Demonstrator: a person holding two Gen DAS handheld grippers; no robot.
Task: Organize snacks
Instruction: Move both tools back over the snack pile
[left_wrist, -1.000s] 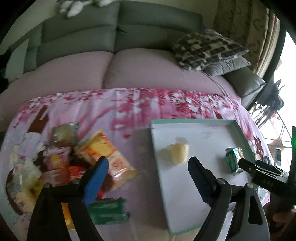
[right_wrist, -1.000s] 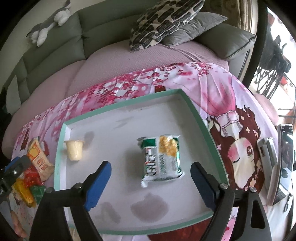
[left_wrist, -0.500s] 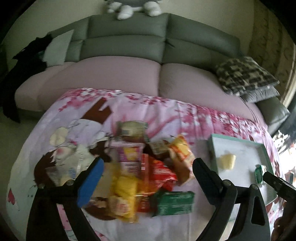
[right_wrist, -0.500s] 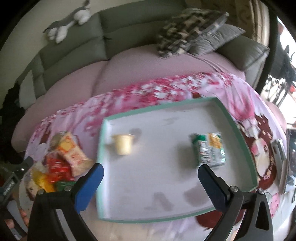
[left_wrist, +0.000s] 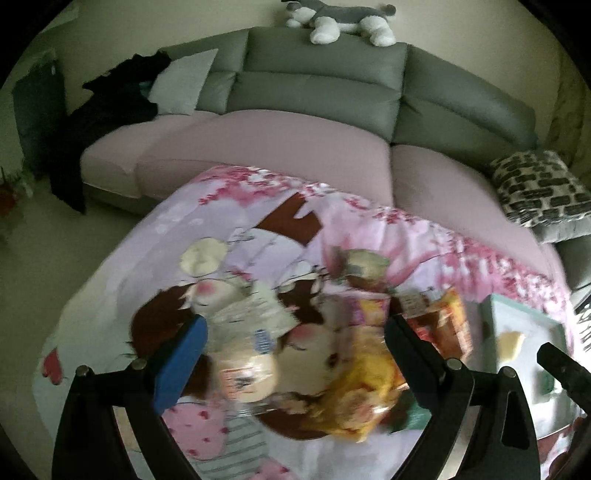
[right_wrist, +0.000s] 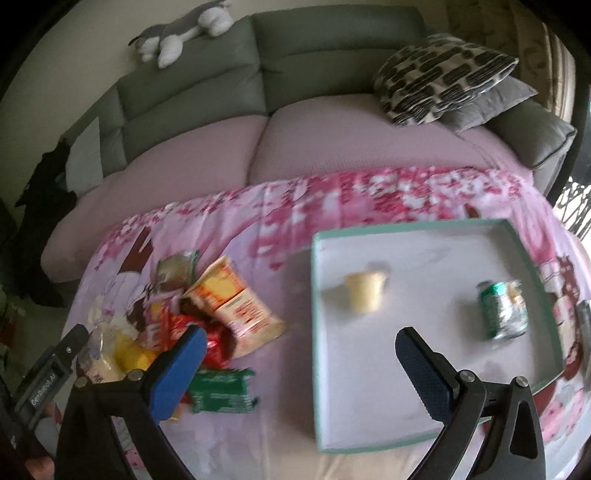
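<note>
The left tool (left_wrist: 293, 345) stood wide open with nothing gripped, hanging over the pile of snack packets (left_wrist: 373, 354) heaped toward the left end of the desk, which was draped in a pink printed cloth (right_wrist: 295, 206). The right tool (right_wrist: 301, 354) was also wide open and empty, poised between that pile (right_wrist: 207, 310) and the tray (right_wrist: 317, 332) at the desk's right end. On the tray lay a pale cup (right_wrist: 365, 295) near its left rim and a green packet (right_wrist: 500, 310) near its right rim, well apart. A green wrapper (right_wrist: 221, 391) lay at the pile's near edge.
</note>
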